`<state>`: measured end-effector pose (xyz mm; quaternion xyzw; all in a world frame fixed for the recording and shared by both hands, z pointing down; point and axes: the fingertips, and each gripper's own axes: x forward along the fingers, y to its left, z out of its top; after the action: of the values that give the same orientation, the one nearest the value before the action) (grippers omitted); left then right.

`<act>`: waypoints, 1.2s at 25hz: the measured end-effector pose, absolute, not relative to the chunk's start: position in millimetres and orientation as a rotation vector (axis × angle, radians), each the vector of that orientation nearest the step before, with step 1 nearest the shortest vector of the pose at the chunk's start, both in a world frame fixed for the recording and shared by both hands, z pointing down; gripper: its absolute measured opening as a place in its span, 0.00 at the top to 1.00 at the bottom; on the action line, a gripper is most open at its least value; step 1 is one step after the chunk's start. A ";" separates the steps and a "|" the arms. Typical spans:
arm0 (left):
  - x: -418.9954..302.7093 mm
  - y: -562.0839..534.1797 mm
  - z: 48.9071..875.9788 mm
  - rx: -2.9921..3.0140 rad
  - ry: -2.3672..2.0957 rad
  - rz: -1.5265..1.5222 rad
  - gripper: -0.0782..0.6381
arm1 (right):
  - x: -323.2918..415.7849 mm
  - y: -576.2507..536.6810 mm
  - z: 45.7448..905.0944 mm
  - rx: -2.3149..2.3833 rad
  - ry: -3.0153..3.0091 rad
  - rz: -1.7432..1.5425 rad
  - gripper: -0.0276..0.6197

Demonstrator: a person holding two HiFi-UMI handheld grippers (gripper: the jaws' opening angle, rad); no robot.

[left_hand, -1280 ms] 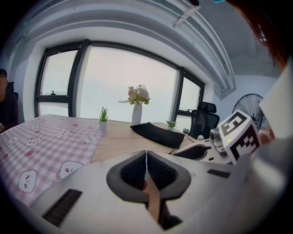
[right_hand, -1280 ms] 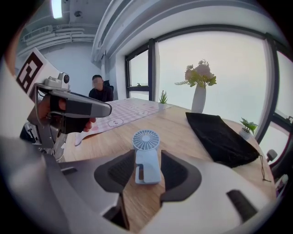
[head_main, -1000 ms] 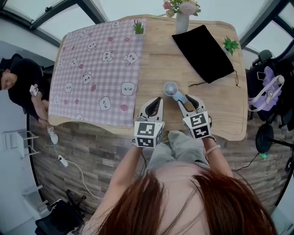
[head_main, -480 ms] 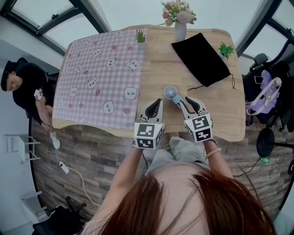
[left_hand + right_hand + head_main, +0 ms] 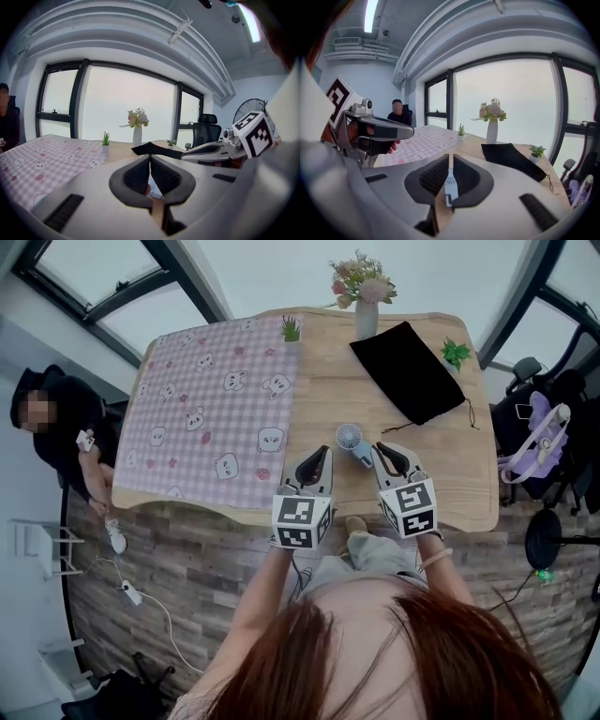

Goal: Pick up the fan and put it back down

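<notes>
Fan (image 5: 349, 438) sits in the right claw (image 5: 450, 160), closing from wider before; left claw (image 5: 150, 160) narrow.

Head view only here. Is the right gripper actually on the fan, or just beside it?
Observer: On it. In the right gripper view the fan has its handle between the tongs of the right gripper, which are closing with the pads against the handle.
Operator: Left one holding anything?
Observer: No. The left gripper view shows the left gripper with its tongs together at the tips and nothing between them.
</notes>
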<state>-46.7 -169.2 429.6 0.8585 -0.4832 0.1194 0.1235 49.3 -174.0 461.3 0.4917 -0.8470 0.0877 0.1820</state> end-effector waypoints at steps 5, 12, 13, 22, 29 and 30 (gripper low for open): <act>-46.8 -163.5 417.7 2.521 -1.420 0.337 0.87 | 48.6 -170.6 443.4 1.408 -2.419 0.213 0.94; -45.7 -155.3 400.1 2.545 -1.441 0.316 0.87 | 51.7 -163.7 419.6 1.439 -2.456 0.174 0.96; -45.7 -154.7 397.4 2.547 -1.444 0.311 0.87 | 52.0 -162.9 416.3 1.443 -2.460 0.169 0.96; -44.3 -144.8 367.4 2.594 -1.474 0.276 0.87 | 54.2 -150.6 381.9 1.489 -2.511 0.093 0.96; -45.6 -136.6 348.1 2.611 -1.495 0.238 0.87 | 54.5 -143.7 357.9 1.527 -2.543 0.035 0.96; -45.4 -135.7 346.4 2.611 -1.496 0.234 0.87 | 55.1 -143.0 355.9 1.530 -2.545 0.032 0.96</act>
<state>-45.4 -135.7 346.4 0.8634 -0.4948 0.0775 0.0615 55.1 -143.0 355.9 0.5133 -0.8538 0.0107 0.0860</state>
